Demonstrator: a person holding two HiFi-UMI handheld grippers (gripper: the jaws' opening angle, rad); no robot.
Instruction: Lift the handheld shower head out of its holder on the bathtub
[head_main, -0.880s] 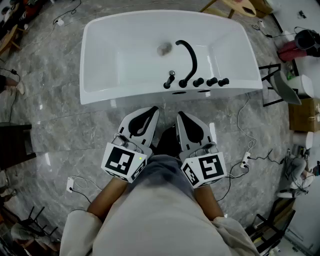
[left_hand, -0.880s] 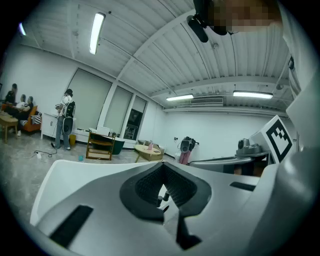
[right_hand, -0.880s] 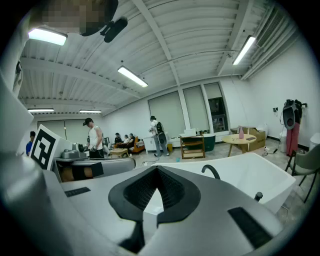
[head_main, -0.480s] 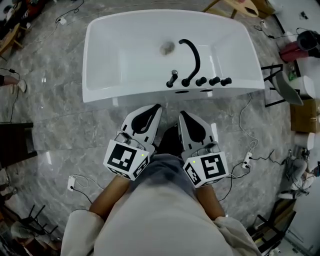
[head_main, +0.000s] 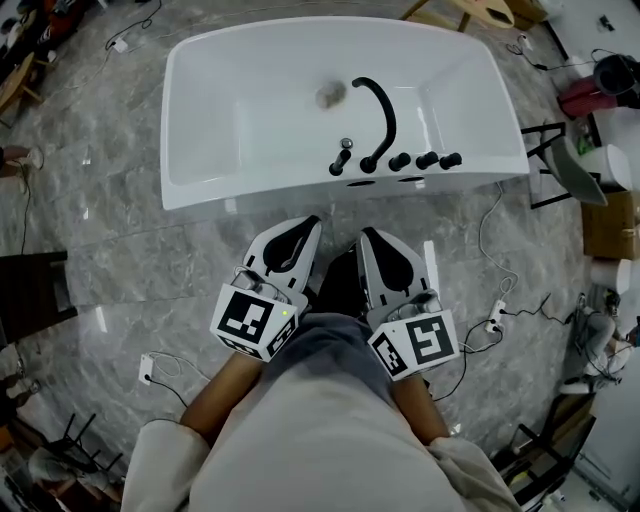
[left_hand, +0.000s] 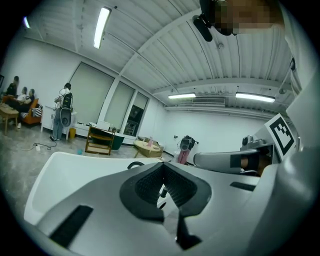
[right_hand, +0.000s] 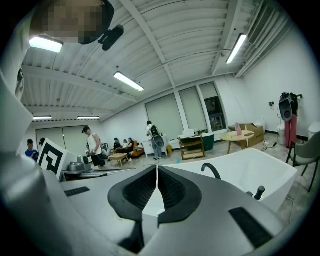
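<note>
Left gripper (head_main: 311, 223): jaws pressed fully together, nothing held, well short of the white bathtub (head_main: 260, 190). Right gripper (head_main: 366, 235): just beside it, likewise closed and empty. Handheld shower head (head_main: 342, 157): seated upright in its holder on the near rim, left of the curved black spout (head_main: 385, 110) and three knobs (head_main: 424, 160).

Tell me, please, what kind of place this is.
Probably a large open workroom or lab, not a real bathroom. The white bathtub stands free on a stone-look floor among loose cables, with people and tables under strip lights.
</note>
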